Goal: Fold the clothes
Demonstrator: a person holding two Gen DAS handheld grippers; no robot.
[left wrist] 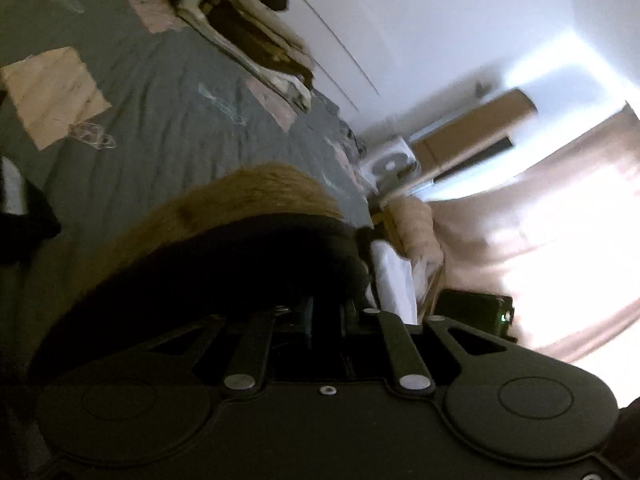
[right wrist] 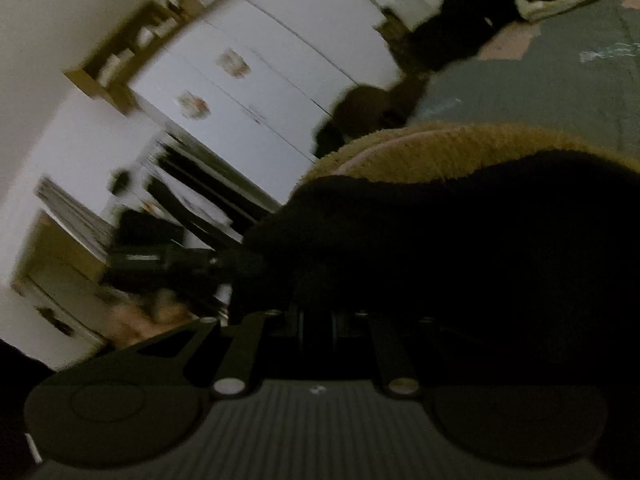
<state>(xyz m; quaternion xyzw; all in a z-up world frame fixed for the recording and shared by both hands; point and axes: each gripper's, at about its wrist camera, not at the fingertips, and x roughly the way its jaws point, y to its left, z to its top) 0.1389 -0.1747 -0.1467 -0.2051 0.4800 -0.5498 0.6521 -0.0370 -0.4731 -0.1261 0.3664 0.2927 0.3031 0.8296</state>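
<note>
Both views tilted and blurred. My left gripper [left wrist: 324,312] is buried in a fuzzy garment, mustard-brown fleece outside, black inside [left wrist: 248,200]; the cloth bulges over the front of the tool and hides the fingers, so I cannot tell how far apart they sit, though the fabric seems bunched right at them, probably pinched. Linkage bars and round black housing show below it.

My right gripper [right wrist: 320,320] looks the same: the same brown-and-black fleece garment [right wrist: 460,152] is draped across the front, its black side filling most of the right half of the view, fingers covered, spacing not readable. The fleece touches the tool's front on both sides.

The garment is raised over a bed with a grey-green quilted cover with pink and cream patches [left wrist: 160,92], which also shows in the right view [right wrist: 540,92]. A pile of folded brown and cream clothes [left wrist: 256,36] lies at the bed's far edge beside a white wall. A white wardrobe with panel doors [right wrist: 248,92] stands off the bed, and a pale pink curtain [left wrist: 540,220] hangs bright with light.
</note>
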